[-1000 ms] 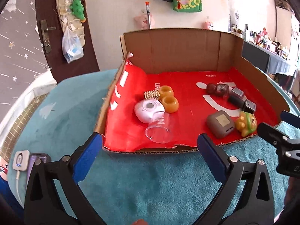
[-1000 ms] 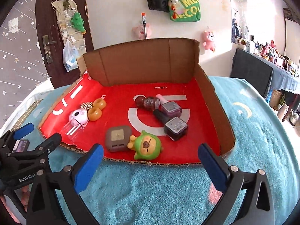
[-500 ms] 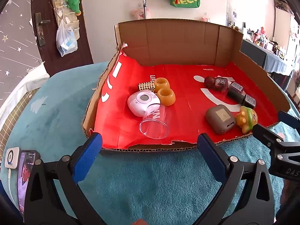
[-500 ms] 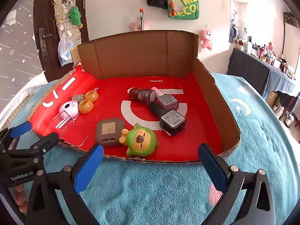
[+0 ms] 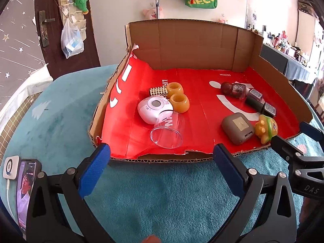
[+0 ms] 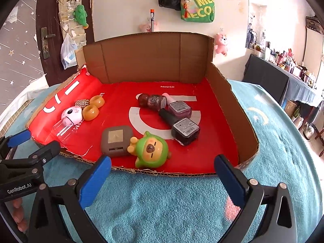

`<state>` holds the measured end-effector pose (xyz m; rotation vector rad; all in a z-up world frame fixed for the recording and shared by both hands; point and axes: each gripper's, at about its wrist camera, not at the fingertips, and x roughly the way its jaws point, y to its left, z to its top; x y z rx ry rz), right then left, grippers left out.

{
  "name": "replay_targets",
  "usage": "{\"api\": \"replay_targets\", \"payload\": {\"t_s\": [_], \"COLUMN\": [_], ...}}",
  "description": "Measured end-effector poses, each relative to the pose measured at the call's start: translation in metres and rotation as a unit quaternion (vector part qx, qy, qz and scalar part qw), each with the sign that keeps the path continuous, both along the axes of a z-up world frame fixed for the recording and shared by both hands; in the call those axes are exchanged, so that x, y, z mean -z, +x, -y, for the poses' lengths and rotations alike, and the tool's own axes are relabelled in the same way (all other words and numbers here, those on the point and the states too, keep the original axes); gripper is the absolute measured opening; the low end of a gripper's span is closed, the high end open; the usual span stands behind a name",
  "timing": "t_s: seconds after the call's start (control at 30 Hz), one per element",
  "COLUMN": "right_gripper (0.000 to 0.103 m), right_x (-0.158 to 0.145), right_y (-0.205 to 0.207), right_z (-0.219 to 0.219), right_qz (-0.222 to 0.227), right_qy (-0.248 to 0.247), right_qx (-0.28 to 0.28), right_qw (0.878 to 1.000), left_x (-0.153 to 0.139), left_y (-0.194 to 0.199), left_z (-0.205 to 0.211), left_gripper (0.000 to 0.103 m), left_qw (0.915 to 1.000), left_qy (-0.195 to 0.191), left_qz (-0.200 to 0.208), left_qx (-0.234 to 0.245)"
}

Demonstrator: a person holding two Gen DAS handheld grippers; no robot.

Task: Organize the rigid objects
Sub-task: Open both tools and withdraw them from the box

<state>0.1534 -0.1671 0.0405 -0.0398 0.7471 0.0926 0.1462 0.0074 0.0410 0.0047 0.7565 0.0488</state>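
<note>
A cardboard box (image 5: 194,44) (image 6: 149,58) lined in red holds small objects. On its left lie a clear cup (image 5: 167,132) (image 6: 60,130) on its side, a white round gadget (image 5: 154,109), two amber rings (image 5: 179,103) and a dotted gold roll (image 5: 158,90). On its right lie a grey case (image 5: 238,128) (image 6: 115,140), a green toy figure (image 6: 150,149) (image 5: 266,127) and three nail polish bottles (image 6: 185,130). My left gripper (image 5: 162,158) is open and empty at the box's front edge, near the cup. My right gripper (image 6: 162,166) is open and empty in front of the toy.
The box stands on a teal towel-covered table (image 6: 162,208). A phone (image 5: 25,188) and a white charger (image 5: 11,167) lie at the table's left edge. A dark door (image 5: 50,26) and a wall with hanging bags (image 6: 197,4) are behind.
Both grippers have moved closer to the box's front edge. Nothing in the box has moved and both grippers stay open.
</note>
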Motion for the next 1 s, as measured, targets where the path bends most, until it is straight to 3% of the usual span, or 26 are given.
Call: {"api": "replay_targets", "payload": {"t_s": [0.3, 0.63, 1.0], "right_gripper": [0.103, 0.103, 0.103], "right_x": [-0.003, -0.018, 0.013], "right_y": [0.0, -0.027, -0.035], "right_z": [0.002, 0.012, 0.012], "right_qz": [-0.005, -0.01, -0.066], "right_qy": [0.01, 0.033, 0.018], "right_qx": [-0.003, -0.011, -0.016], "right_qw": [1.0, 0.999, 0.998], "left_x": [-0.003, -0.001, 0.03], "left_y": [-0.003, -0.035, -0.038], "left_z": [0.004, 0.01, 0.014], "left_gripper": [0.103, 0.103, 0.103], "left_qw": [0.9999, 0.9993, 0.997], "left_qy": [0.009, -0.012, -0.012], "left_qz": [-0.004, -0.016, -0.068], "left_qx": [0.005, 0.031, 0.036]}}
